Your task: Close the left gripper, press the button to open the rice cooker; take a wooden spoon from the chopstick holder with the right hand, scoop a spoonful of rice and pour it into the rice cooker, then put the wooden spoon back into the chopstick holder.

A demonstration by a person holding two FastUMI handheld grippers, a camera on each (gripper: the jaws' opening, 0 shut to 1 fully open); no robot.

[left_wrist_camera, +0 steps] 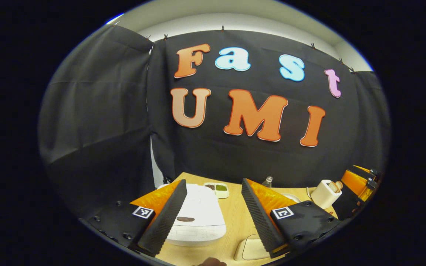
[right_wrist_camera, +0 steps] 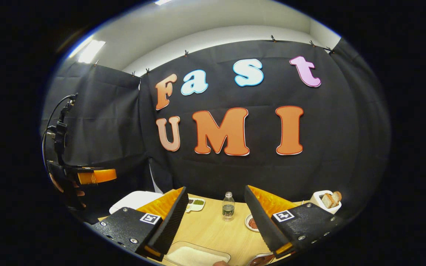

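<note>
Rice cooker (left_wrist_camera: pixel 198 214) seen white and lid-down on the table (left_wrist_camera: pixel 235 225), between and just beyond the spread fingers of the left gripper (left_wrist_camera: pixel 213 218); dark oval patch on its lid front, possibly the button, too small to confirm. Fingers wide apart, nothing between them, so not yet pressed together as the task demands: judged risk of straddling the button or catching the lid edge if lowered this way. Chopstick holder (left_wrist_camera: pixel 325 194), well to the right of the cooker, holding pale wooden handles; spoon not separable from the rest, so a wrong utensil likely to be drawn. Right gripper (right_wrist_camera: pixel 213 221) likewise with fingers spread and empty, above a shallow tray of rice (right_wrist_camera: pixel 194 256) cut off at the lower edge. Small bottle (right_wrist_camera: pixel 228 206) standing between cooker and holder, judged liable to be knocked during a sweep. Divided dish (left_wrist_camera: pixel 216 189) behind the cooker, contents indistinct. Pale object (left_wrist_camera: pixel 252 249) beside the cooker partly hidden behind a finger, unidentified.
</note>
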